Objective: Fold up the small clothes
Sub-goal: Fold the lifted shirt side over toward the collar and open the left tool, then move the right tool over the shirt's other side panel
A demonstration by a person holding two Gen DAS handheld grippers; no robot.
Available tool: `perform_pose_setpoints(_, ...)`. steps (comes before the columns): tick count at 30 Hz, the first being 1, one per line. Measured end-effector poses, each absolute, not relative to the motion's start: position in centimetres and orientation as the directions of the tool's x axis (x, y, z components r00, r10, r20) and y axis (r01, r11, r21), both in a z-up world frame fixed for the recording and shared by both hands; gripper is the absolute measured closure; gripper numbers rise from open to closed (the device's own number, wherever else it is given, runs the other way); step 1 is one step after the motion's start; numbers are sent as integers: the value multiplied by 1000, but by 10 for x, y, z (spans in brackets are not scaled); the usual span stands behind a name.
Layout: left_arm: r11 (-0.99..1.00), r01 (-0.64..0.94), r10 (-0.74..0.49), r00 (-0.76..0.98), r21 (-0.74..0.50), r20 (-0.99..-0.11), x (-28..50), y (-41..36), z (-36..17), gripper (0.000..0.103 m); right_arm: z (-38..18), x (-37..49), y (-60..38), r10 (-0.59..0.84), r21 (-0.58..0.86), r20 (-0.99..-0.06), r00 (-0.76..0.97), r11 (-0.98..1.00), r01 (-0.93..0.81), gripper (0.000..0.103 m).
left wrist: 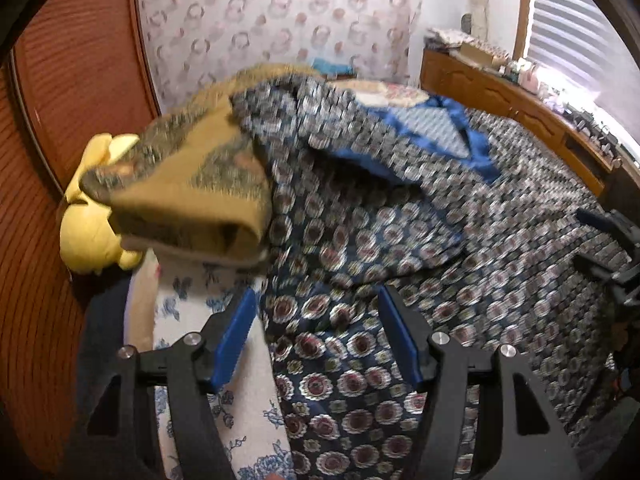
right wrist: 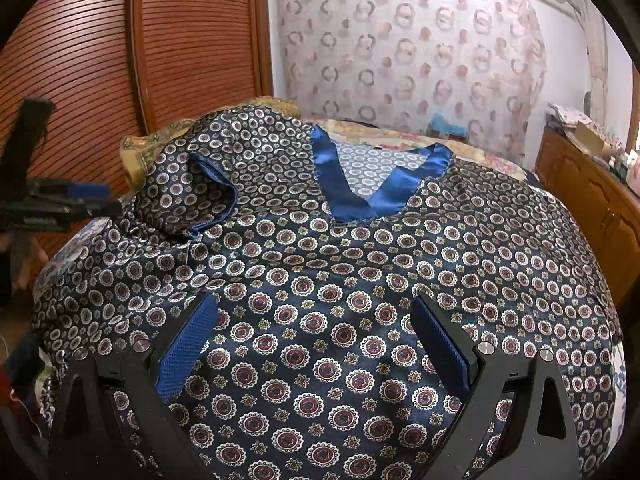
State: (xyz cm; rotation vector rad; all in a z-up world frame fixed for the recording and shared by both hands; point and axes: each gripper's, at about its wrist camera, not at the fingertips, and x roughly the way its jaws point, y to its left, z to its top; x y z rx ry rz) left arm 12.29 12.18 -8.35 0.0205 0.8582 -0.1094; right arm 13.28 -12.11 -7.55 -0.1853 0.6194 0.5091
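On the bed [right wrist: 618, 380], spread front-up, lies a navy patterned top [right wrist: 320, 300] w/ a blue satin V-neck [right wrist: 352, 196] pointing back toward the right claw [right wrist: 316, 344]. Right claw hangs just above the top's lower body, jaws wide apart, nothing between them but cloth below; can't tell if the pads [right wrist: 184, 344] touch the fabric. One sleeve [right wrist: 192, 192], blue-edged, is bunched up at the top's far left, resting against a mustard-and-green folded blanket [left wrist: 188, 188]. Left claw [left wrist: 316, 344] sits at the top's left edge, jaws also apart, straddling the border btw. navy cloth and the white-and-blue floral bedsheet [left wrist: 192, 312]; left-wrist view is motion-blurred. A yellow plush toy [left wrist: 92, 212] sits beside the blanket, next to the slatted wooden wardrobe door [right wrist: 192, 40]. A wooden dresser [left wrist: 512, 100] runs along the right wall, well apart from the top.
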Motion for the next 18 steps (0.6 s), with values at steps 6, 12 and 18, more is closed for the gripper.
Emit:
perform_pose_setpoints(6, 995, 85, -86, 622, -42, -779, 128, 127, -103, 40, -78, 134, -118, 399, -20, -606, 688, 857, -515, 4)
perform_pose_setpoints(12, 995, 85, -92, 633, -49, -769, 124, 130, -106, 39, -76, 134, -116, 419, -32, -613, 669, 833, -552, 4)
perform_pose_setpoints(18, 996, 79, -87, 650, -46, -755, 120, 130, -107, 37, -59, 153, -97, 427, -108, -629, 650, 780, -616, 9)
